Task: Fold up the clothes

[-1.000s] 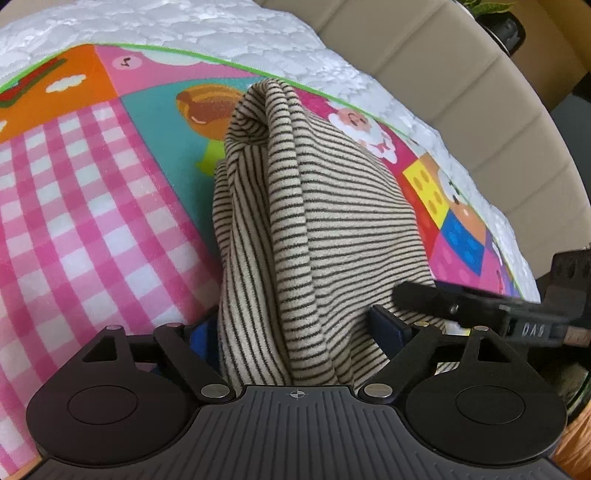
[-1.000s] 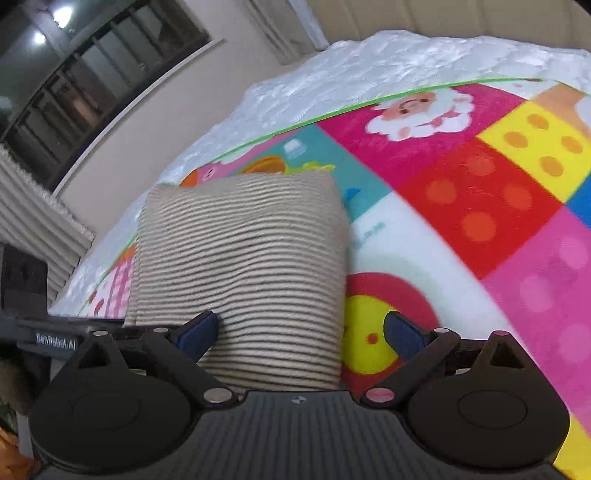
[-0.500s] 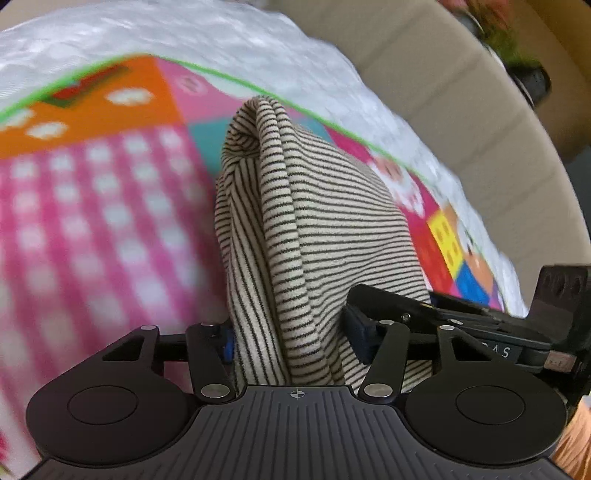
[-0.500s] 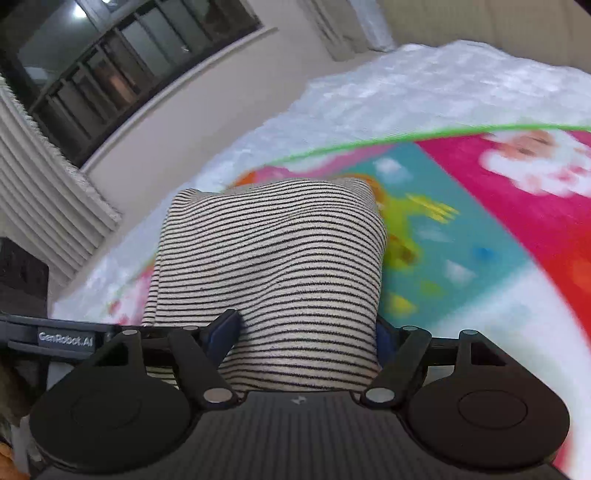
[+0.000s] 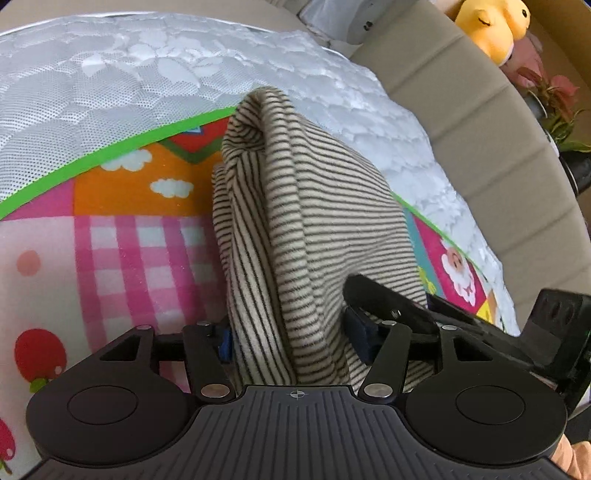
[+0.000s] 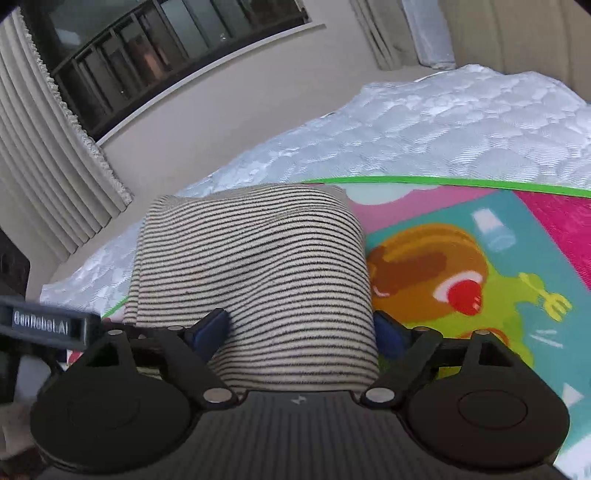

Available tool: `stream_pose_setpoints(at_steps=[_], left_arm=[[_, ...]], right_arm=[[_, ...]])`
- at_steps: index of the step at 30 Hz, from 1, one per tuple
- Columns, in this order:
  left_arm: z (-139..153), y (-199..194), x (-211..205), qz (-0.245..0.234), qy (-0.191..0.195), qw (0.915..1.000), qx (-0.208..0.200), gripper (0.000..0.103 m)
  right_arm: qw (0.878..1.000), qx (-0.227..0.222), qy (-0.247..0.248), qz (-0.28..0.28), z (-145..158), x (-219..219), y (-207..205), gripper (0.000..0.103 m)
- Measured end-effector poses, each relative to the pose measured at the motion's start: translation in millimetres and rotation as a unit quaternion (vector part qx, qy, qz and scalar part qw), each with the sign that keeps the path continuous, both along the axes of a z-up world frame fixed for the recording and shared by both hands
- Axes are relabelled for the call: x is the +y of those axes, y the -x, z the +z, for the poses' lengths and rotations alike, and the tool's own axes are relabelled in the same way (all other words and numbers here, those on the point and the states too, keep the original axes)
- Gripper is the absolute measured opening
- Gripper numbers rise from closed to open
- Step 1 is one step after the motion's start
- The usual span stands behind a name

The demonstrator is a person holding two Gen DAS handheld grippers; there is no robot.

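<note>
We have carried the striped garment toward the mat edge; left gripper and right gripper both clench it, jaws just eased wider.

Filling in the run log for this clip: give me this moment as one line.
task: fold clothes | left gripper: shut on striped garment | right gripper: shut on striped garment | surface: play mat

striped garment: 1 | play mat: 1 | yellow plush toy: 1

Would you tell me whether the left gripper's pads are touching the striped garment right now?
Touching. The left wrist view shows the left gripper with both blue pads pressed into the bunched striped garment, no gap on either side.
</note>
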State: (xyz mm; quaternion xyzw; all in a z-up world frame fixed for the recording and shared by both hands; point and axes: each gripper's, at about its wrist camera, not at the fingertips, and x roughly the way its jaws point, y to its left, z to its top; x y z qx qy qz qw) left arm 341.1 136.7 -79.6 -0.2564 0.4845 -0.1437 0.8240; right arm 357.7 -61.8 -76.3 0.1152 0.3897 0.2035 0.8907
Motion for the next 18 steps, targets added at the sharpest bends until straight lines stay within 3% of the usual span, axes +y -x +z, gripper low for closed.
stream_pose_setpoints(at_steps=[4,9,13,18], left_arm=[[27,4,20,0.032,-0.012,0.9983,-0.047,0.062],[56,-1,34,0.035,0.040,0.9892,-0.137,0.064],[40,-30,26,0.032,0.059,0.9889,-0.132,0.064],[7,-49,36,0.053,0.095,0.9904,-0.086,0.060]], right_arm=[[0.998,-0.034,0.044,-0.007,13,1,27,0.089],[0.990,-0.113,0.083,-0.008,32,11,70,0.089],[0.981,-0.158,0.105,0.039,42,46,89,0.088],[0.976,-0.134,0.142,0.096,13,88,89,0.088]])
